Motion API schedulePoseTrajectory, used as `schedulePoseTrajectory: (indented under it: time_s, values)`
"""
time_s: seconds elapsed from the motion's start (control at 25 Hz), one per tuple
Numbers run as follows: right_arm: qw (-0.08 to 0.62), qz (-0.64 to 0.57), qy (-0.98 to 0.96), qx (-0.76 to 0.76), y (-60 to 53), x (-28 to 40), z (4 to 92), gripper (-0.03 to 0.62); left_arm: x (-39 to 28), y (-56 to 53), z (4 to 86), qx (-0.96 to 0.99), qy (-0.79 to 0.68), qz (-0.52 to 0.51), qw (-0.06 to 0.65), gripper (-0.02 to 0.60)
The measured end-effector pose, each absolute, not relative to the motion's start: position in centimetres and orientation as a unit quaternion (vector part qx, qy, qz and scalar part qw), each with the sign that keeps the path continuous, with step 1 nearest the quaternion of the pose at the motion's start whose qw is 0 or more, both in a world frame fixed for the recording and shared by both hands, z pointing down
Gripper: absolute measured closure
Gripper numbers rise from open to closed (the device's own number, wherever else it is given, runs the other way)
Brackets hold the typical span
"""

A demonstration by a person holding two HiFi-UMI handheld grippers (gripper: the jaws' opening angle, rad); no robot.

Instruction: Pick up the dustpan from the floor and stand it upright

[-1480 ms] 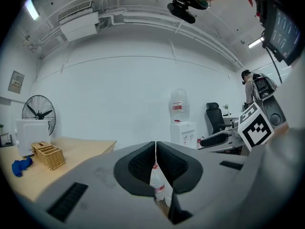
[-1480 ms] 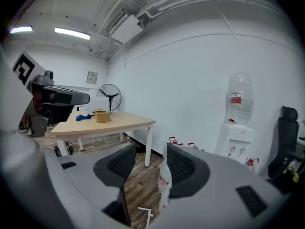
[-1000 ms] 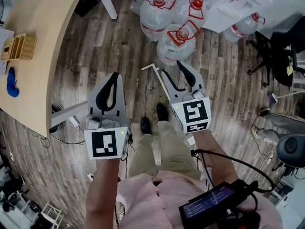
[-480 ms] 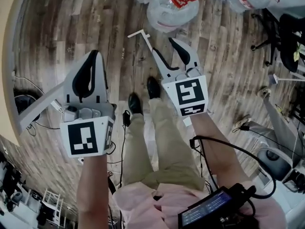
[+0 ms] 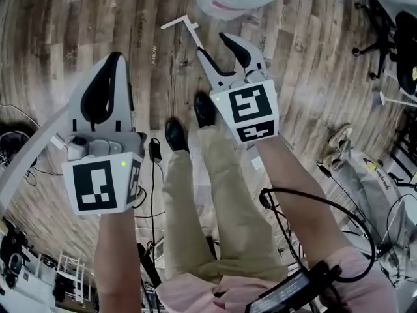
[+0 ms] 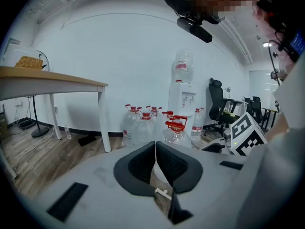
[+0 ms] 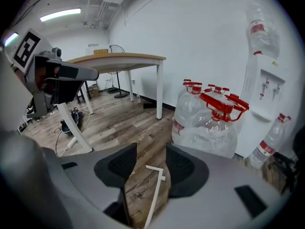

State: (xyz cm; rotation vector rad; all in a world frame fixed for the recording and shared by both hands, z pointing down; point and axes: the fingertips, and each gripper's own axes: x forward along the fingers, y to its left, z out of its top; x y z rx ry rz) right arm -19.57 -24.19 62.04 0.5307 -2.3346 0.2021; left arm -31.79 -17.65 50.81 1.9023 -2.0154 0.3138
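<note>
The dustpan shows only as its long white handle (image 5: 184, 29) with a T-shaped end, lying flat on the wooden floor; its pan is hidden behind my right gripper and the person's legs. My right gripper (image 5: 212, 44) hovers over the handle, open, with the handle (image 7: 155, 185) running between and below the jaws without touching them. In its own view the right gripper (image 7: 150, 149) holds nothing. My left gripper (image 5: 115, 59) floats to the left, apart from the dustpan, shut and empty; its pads meet at the tip (image 6: 155, 144).
Several large water bottles (image 7: 209, 123) with red caps stand just beyond the handle's end, next to a water dispenser (image 7: 262, 89). A wooden table (image 7: 119, 58) with white legs is at the left. The person's shoes (image 5: 174, 135), floor cables (image 5: 153, 152) and an office chair (image 5: 391, 25) are nearby.
The head view has tipped further down, so the bottles slid to the top edge. Both grippers sit higher in view; the right one stays open over the handle, the left stays shut.
</note>
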Motion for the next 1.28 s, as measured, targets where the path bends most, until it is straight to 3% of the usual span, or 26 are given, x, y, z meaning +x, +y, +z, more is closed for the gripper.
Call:
schedulePoseTrajectory:
  time_s: [0.6,1.28]
  values:
    - [0.405,0.09,-0.89,0.191,-24.5,-17.9,77.2,0.415,-31.9,-18.1,64.5,0.673,-0.702,0.143,0.183,0.566]
    - [0.44,0.094,-0.876,0.174,-24.5,-17.2,88.5,0.421,-31.1,-17.7,73.8,0.68,-0.691,0.148,0.194,0.566]
